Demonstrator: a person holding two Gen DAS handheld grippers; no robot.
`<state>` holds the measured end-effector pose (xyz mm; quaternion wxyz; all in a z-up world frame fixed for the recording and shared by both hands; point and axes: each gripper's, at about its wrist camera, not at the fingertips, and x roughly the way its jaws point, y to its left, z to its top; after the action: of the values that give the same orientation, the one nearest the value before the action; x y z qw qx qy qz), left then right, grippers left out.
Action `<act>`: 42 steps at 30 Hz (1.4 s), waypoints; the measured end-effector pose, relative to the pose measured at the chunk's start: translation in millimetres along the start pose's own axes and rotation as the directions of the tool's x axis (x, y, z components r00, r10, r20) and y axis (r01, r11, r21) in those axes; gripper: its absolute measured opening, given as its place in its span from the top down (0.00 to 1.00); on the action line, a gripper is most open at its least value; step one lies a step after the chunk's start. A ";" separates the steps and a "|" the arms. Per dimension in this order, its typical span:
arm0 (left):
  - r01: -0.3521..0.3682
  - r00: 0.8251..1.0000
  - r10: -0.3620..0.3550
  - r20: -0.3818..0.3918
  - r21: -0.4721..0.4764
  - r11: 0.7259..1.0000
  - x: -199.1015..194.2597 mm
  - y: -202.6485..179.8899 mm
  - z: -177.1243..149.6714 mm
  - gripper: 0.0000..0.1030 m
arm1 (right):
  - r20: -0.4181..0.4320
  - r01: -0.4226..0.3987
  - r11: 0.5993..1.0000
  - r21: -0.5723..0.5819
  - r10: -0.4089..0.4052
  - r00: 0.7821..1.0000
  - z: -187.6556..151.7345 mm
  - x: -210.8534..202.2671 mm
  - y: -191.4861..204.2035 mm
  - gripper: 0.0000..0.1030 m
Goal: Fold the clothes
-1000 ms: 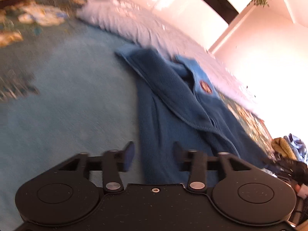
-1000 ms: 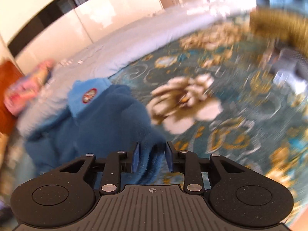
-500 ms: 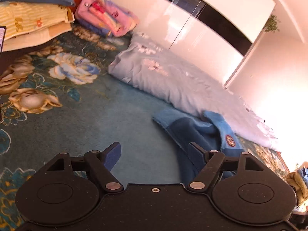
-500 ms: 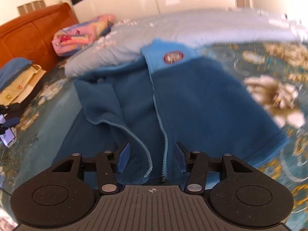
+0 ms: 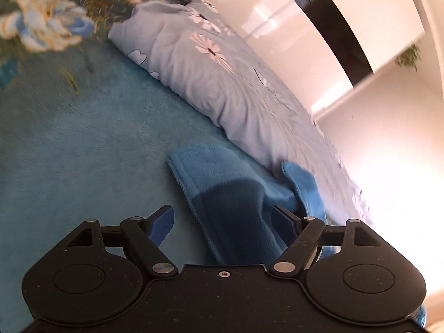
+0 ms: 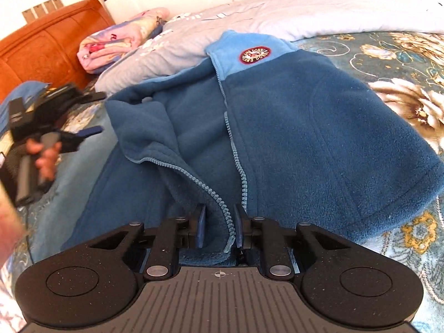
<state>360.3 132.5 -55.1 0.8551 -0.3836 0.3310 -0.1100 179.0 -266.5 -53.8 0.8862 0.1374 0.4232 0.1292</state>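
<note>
A dark blue fleece jacket (image 6: 305, 127) lies unzipped on the bed, with a light blue collar and a round red badge (image 6: 254, 54). My right gripper (image 6: 219, 222) sits at its lower front; its jaws are closing on the left zipper edge (image 6: 213, 194), and fabric fills the gap between them. In the left wrist view my left gripper (image 5: 222, 213) is open wide. Under it lies the jacket's (image 5: 230, 202) upper front flap, nearer the right finger and untouched. In the right wrist view a hand (image 6: 44, 152) holds the left gripper (image 6: 91, 133) left of the jacket.
A grey flowered quilt (image 5: 222, 77) lies bunched just behind the jacket. Folded pink bedding (image 6: 116, 41) rests by an orange headboard (image 6: 41, 50). The bed cover is teal with flowers (image 6: 402, 83). White wardrobe doors (image 5: 305, 36) stand beyond.
The right gripper let go of the jacket's edge, swung to the lower zipper, opened, then closed on it. The left gripper opened wide and moved toward the jacket's upper flap.
</note>
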 end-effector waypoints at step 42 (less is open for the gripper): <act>0.111 0.986 -0.072 -0.148 0.275 0.955 140.5 -159.5 -20.9 0.66 | 0.047 -0.166 0.971 0.173 0.160 0.986 -0.9 -4.2 -46.4 0.87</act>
<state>463.5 -50.5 -16.7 0.8703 -0.2644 0.3515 -0.2216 181.0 -310.9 -67.7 0.8637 0.2516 0.4058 0.1614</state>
